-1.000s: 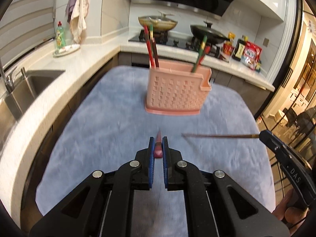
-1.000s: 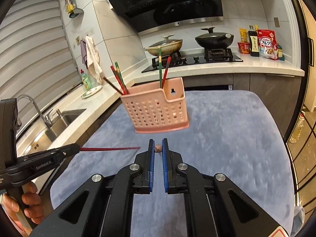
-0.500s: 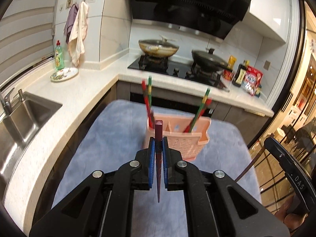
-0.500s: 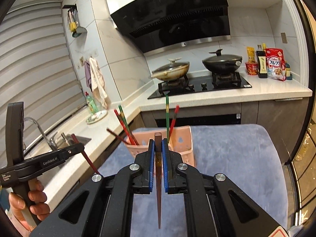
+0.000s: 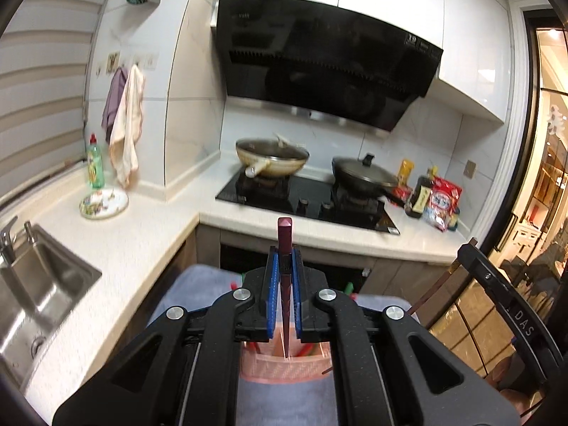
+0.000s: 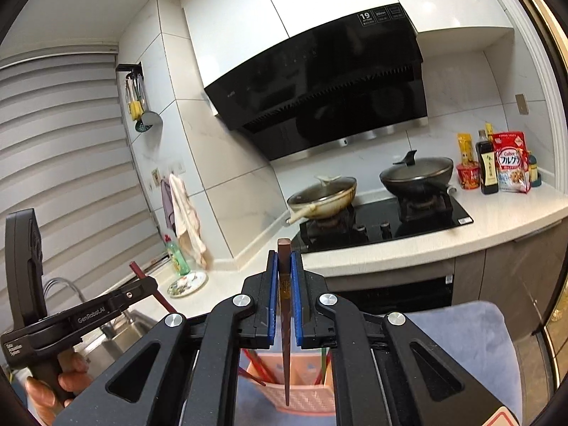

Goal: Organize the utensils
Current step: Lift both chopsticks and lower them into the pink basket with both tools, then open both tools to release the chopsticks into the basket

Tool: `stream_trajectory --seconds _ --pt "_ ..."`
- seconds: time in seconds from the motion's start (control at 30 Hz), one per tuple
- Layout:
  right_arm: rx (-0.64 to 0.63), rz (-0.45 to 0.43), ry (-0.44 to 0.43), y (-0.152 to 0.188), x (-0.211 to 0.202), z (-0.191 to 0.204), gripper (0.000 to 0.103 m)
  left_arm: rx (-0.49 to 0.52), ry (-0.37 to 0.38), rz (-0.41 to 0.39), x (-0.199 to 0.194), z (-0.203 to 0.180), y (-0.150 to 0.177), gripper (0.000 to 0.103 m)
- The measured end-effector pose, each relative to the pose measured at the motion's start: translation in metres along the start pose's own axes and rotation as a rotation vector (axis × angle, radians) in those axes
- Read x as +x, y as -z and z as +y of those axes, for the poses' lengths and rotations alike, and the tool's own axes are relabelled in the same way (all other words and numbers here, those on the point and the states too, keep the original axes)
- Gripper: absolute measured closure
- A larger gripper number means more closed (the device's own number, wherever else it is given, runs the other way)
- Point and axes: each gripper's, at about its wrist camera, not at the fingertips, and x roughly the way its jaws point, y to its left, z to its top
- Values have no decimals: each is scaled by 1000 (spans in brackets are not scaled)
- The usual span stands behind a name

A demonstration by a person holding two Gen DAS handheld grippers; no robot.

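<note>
A dark red chopstick stood upright, tip down, clamped in the left claw directly over the pink utensil basket. The right claw likewise gripped a brown chopstick above the same basket (already holding several chopsticks). Judged step: dropping both in. Next, each tip needed lowering into a compartment before release. A blue cloth covered the table.

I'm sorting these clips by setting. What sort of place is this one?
A home kitchen, most likely. A black range hood hangs over a gas hob with two lidded pans, a steel sink is set in the white countertop, and sauce bottles and food packets stand by the wall.
</note>
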Motion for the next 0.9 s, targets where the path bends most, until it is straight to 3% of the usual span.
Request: stream_trajectory --seconds 0.2,0.5,0.9 --pt "-1 28 16 2 39 -6 96 3 -13 7 33 6 -2 96" --pt "-2 138 41 48 88 -18 96 -13 -33 106 83 20 30 96" --pt "-13 250 50 89 117 -21 94 -13 -34 164 107 21 56 96"
